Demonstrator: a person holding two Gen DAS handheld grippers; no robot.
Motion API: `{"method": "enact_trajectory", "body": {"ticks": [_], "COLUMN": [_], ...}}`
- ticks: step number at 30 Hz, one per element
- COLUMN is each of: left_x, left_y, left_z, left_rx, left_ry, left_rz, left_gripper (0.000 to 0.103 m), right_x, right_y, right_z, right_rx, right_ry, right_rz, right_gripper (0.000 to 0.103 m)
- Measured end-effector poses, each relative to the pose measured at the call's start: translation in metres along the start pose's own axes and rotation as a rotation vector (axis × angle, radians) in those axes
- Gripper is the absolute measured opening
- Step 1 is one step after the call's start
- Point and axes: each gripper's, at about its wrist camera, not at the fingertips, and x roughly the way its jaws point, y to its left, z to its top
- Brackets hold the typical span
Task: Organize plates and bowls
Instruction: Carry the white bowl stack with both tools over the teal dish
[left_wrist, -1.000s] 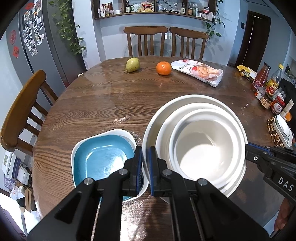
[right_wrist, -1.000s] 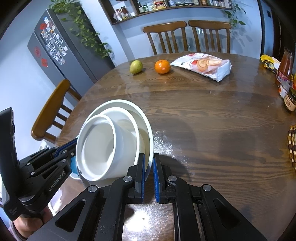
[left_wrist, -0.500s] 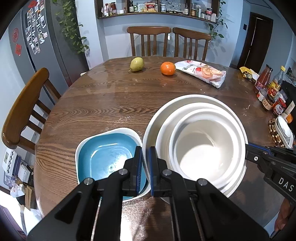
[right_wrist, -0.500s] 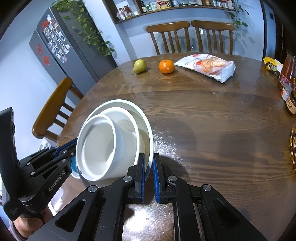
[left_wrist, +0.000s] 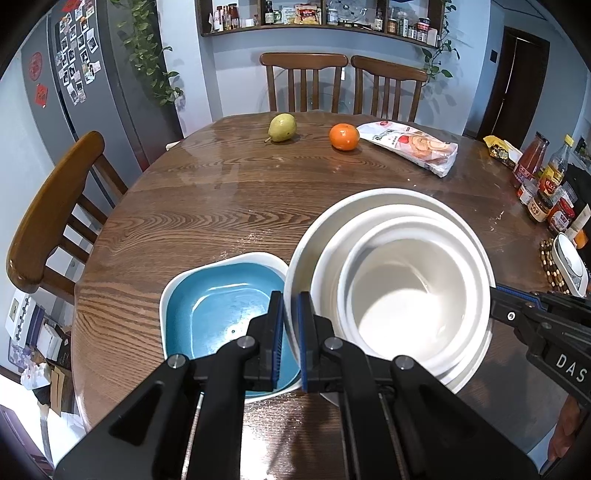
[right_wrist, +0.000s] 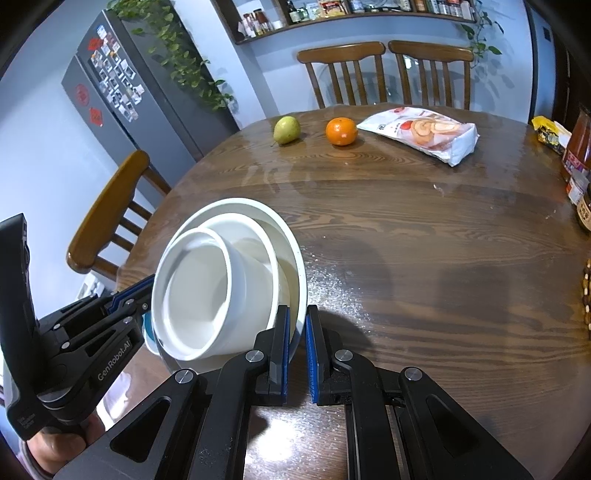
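- The left gripper (left_wrist: 291, 334) has its jaws clamped on the near-left rim of the large white round ceramic plate (left_wrist: 388, 199), which carries two nested white bowls.
- The right gripper (right_wrist: 296, 341) has its jaws closed on the opposite rim of the same plate, so the plate sits between the two grippers, tilted and held above the round dark wooden desk (left_wrist: 229, 206).
- The wider white ceramic bowl (left_wrist: 469, 343) rests in the plate; the smaller, deeper white bowl (left_wrist: 402, 295) sits inside it.
- Just left of the left jaws, partly under the plate's rim, a square blue-glazed dish with a white rim (left_wrist: 218, 314) lies on the desk.
- Far ahead of both jaws, across the desk, a yellow-green pear (left_wrist: 282, 126) and an orange (left_wrist: 344, 136) stand near each other, with a white plastic bag of rolls (left_wrist: 410, 146) just right of the orange.
- Well right of the jaws, sauce bottles and jars (left_wrist: 543, 184) crowd the desk's edge.
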Motion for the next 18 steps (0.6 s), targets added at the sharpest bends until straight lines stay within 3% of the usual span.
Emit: {"method": "enact_trajectory", "body": {"ticks": [18], "left_x": [0.0], "left_y": [0.015], "left_z": [-0.002], "left_rx": [-0.015], "left_ry": [0.0], "left_rz": [0.01], "left_gripper": [0.002], "right_x": [0.006], "right_y": [0.014], "right_z": [0.002], "right_rx": [-0.015], "right_ry": [0.005], "right_rz": [0.006], "right_gripper": [0.012]}}
